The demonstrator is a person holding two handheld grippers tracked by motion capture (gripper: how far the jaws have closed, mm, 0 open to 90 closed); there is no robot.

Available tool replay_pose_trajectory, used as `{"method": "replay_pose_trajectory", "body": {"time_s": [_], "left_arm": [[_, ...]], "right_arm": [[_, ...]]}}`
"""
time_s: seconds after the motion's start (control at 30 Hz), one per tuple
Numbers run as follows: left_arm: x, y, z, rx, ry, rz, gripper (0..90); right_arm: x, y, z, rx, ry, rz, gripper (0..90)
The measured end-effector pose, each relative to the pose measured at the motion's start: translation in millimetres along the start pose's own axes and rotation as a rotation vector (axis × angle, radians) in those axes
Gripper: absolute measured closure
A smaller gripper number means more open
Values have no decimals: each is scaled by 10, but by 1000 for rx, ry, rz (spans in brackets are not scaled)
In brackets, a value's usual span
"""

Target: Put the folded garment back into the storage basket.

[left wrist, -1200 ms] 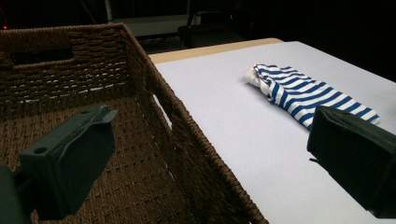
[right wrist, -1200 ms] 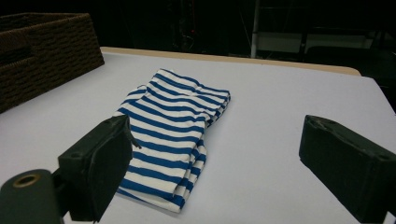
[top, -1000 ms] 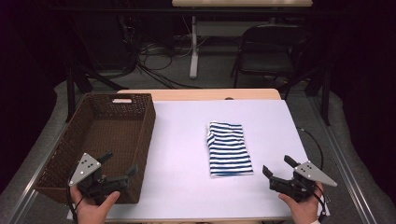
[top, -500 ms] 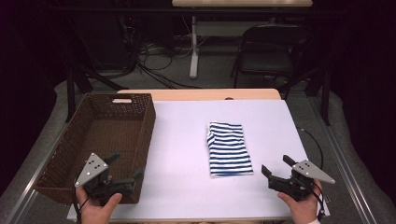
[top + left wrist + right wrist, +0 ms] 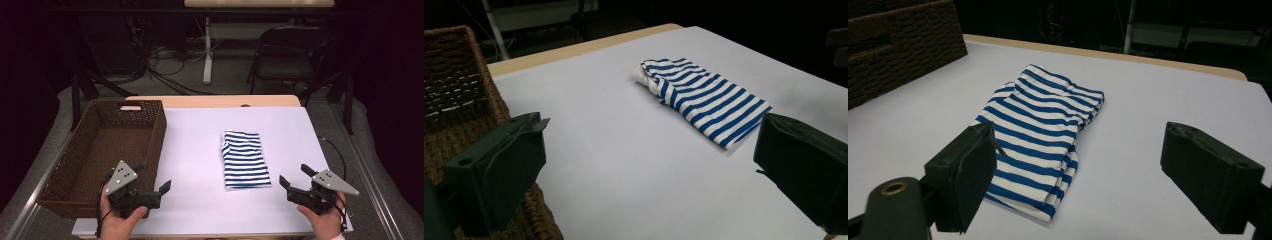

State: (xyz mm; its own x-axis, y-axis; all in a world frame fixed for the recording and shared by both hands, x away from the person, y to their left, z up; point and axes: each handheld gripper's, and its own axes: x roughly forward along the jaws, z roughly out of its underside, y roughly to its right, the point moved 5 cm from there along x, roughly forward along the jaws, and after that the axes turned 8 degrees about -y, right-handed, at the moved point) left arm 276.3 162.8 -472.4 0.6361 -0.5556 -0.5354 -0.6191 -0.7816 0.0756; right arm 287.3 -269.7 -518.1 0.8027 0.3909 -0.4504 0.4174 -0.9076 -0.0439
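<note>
A folded blue-and-white striped cloth (image 5: 245,160) (image 5: 704,95) (image 5: 1043,125) lies flat on the white table (image 5: 200,145), right of centre. A brown wicker basket (image 5: 159,131) (image 5: 454,90) (image 5: 903,35) stands at the table's left side. My left gripper (image 5: 153,177) (image 5: 651,145) is open and holds nothing. It sits at the basket's near right corner and points right, toward the cloth. My right gripper (image 5: 294,175) (image 5: 1080,135) is open near the front right edge, just right of the cloth's near end. Its jaws have just been closing a little, with nothing between them.
Beyond the table's wooden far edge (image 5: 215,101) stand a black chair (image 5: 290,55) and a white table leg (image 5: 207,50), with cables (image 5: 160,65) on the floor. A cable (image 5: 337,150) trails off the table's right side.
My left gripper has moved to the right, from over the basket's front wall toward the open table. The right hand and the cloth have stayed put.
</note>
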Motion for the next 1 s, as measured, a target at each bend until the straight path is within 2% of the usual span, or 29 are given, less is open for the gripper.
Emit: {"method": "replay_pose_trajectory", "body": {"time_s": [0.2, 0.37, 0.47, 0.5, 0.53, 0.73, 0.77, 0.83, 1.0], "left_arm": [[76, 33, -67, -10, -16, 12, 3], [142, 57, -116, -25, -31, 35, 3], [167, 69, -153, -25, -38, 50, 3], [171, 71, -167, -28, -41, 50, 3], [178, 71, -183, -28, -42, 50, 3], [213, 54, -250, -48, -63, 62, 3], [221, 48, -255, -54, -68, 66, 3], [246, 35, -263, -76, -78, 90, 3], [281, -1, -284, -99, -105, 96, 3]], "right_arm": [[10, 11, -34, 8, -14, -4, 146], [9, -4, -80, -2, -20, -13, 147], [16, -9, -107, 7, -35, -20, 148], [14, -10, -112, 14, -53, -22, 148], [20, -1, -122, 6, -57, -21, 148], [59, 30, -188, 28, -94, -28, 150], [74, 37, -199, 36, -115, -35, 150], [91, 43, -206, 37, -122, -37, 150], [163, 63, -222, 35, -196, -48, 149]]}}
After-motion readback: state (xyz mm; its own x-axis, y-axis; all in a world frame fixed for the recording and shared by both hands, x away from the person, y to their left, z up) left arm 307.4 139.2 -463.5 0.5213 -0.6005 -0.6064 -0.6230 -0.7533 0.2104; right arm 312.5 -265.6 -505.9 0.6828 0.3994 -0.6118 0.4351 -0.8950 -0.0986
